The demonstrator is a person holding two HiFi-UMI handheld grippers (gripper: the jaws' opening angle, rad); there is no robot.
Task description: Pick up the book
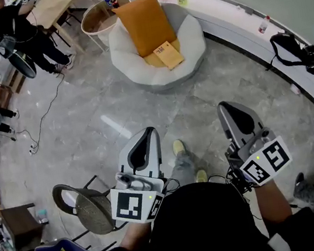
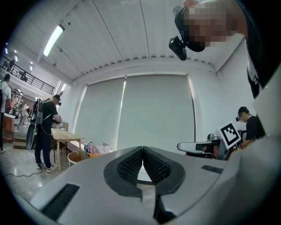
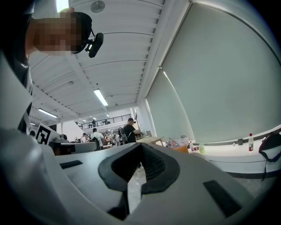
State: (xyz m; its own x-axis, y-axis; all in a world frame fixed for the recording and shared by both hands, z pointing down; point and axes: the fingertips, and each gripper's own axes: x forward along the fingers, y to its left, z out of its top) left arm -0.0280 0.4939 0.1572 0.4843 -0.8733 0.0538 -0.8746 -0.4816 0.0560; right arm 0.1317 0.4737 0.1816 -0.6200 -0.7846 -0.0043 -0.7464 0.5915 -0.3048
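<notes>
A tan book (image 1: 168, 54) lies on the seat of a white beanbag chair (image 1: 191, 40), in front of an orange cushion (image 1: 144, 22). Both grippers are well short of it, over the floor. My left gripper (image 1: 145, 137) is shut and holds nothing; in the left gripper view its jaws (image 2: 142, 149) meet at the tips. My right gripper (image 1: 233, 111) is also shut and empty, with its jaws (image 3: 141, 147) together. Both point level toward the chair. The book is not visible in either gripper view.
A round basket (image 1: 98, 16) and a wooden table (image 1: 55, 5) stand left of the chair. A white ledge (image 1: 234, 18) curves along the right with a black bag (image 1: 306, 57). A person (image 1: 24, 31) stands at the table. A black chair (image 1: 84, 205) is beside my left side.
</notes>
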